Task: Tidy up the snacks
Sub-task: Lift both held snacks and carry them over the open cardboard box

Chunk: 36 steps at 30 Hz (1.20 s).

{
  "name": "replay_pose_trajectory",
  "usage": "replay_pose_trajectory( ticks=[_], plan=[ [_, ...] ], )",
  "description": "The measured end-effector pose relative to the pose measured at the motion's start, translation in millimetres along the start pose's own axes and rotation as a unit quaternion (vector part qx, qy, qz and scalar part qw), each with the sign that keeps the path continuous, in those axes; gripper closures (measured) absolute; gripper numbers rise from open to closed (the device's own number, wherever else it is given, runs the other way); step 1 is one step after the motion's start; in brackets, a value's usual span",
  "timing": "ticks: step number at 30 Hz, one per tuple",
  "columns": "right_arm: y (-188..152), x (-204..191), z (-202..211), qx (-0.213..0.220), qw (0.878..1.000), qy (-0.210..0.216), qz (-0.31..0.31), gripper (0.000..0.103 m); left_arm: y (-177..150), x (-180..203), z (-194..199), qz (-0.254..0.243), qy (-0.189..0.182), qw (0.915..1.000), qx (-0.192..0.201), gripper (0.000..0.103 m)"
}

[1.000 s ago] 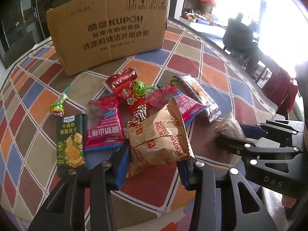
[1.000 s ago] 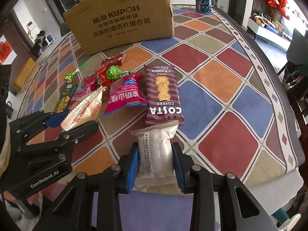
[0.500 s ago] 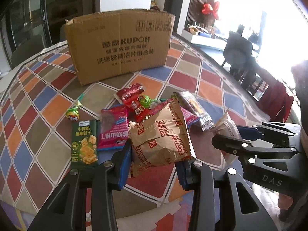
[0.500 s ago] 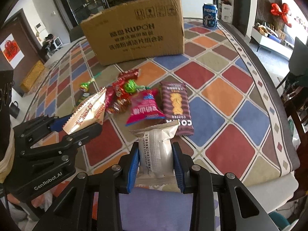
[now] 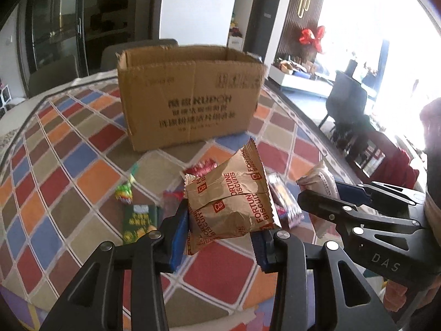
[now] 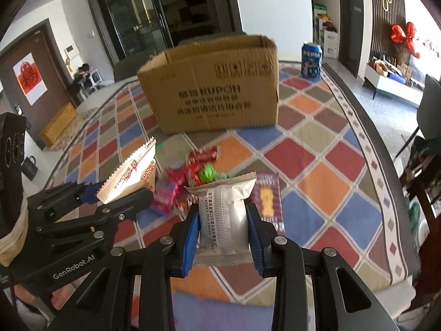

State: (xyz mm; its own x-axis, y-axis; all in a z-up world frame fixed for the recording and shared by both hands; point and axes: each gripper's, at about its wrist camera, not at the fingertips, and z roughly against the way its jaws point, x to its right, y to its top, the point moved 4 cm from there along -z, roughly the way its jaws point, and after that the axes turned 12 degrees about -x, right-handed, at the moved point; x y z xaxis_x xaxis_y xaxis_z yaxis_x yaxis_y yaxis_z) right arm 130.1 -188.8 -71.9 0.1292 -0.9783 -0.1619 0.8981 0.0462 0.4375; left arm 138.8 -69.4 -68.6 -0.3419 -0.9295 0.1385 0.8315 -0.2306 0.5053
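My left gripper [image 5: 220, 231] is shut on a gold Fortune Biscuits packet [image 5: 231, 201] and holds it above the table; it also shows in the right wrist view [image 6: 132, 176]. My right gripper [image 6: 223, 229] is shut on a silver-white snack packet [image 6: 223, 212], also lifted; that packet shows in the left wrist view [image 5: 319, 182]. An open cardboard box [image 5: 190, 96] stands upright at the far side of the table [image 6: 217, 85]. Several snacks lie below: a green cracker packet [image 5: 137, 220], a lollipop [image 5: 124, 193], red and pink packets [image 6: 176, 182], a purple Costa packet [image 6: 267, 201].
The table has a colourful diamond-pattern cloth [image 6: 317, 154]. A Pepsi can [image 6: 311, 59] stands to the right of and behind the box. Chairs [image 5: 347, 102] stand along the table's right edge. The table's near edge is just below both grippers.
Both grippers have risen with their packets, away from the snack pile. The box's open top now comes into view.
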Motion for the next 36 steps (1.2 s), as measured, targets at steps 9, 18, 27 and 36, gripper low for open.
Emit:
replay_pose_trajectory(
  ticks=[9, 18, 27, 36],
  plan=[
    [42, -2, 7, 0.042, 0.999, -0.008, 0.011, 0.069, 38, -16, 15, 0.002, 0.025, 0.9987, 0.044, 0.063],
    [94, -5, 13, 0.083, 0.996, -0.012, 0.017, 0.069, 89, -34, 25, 0.011, 0.033, 0.9971, 0.068, 0.063],
    [152, -5, 24, 0.124, 0.992, -0.03, 0.024, 0.069, 138, -50, 36, 0.014, 0.044, 0.9954, 0.084, 0.063],
    [200, -1, 13, 0.115, 0.993, -0.01, 0.02, 0.069, 182, -64, 22, 0.008, 0.047, 0.9967, 0.066, 0.063]
  ],
)
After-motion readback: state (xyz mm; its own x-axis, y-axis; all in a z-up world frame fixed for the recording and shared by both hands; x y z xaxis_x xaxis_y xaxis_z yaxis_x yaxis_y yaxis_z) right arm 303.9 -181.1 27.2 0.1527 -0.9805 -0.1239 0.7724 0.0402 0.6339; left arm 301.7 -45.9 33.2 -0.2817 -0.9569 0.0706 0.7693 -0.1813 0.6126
